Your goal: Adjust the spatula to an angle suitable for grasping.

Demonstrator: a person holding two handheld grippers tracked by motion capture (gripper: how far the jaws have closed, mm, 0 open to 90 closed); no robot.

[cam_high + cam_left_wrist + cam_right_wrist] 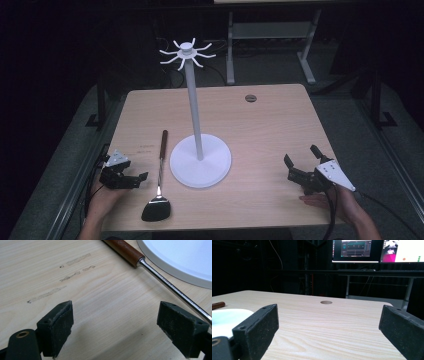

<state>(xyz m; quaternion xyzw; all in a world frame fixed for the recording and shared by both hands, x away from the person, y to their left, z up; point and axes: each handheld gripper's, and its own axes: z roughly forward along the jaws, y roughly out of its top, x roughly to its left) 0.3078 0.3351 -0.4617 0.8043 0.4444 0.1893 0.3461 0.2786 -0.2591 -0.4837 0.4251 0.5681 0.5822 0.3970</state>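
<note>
Left gripper (140, 178) spread wide, empty, the spatula (159, 186) just off its fingertips. Right gripper (301, 161) gapes too, bare table (260, 130) between its fingers.

A white stand (200, 160) stood on a pale wood-grain tabletop (270, 125); the spatula (159, 187) had a reddish-brown handle and black blade.
</note>
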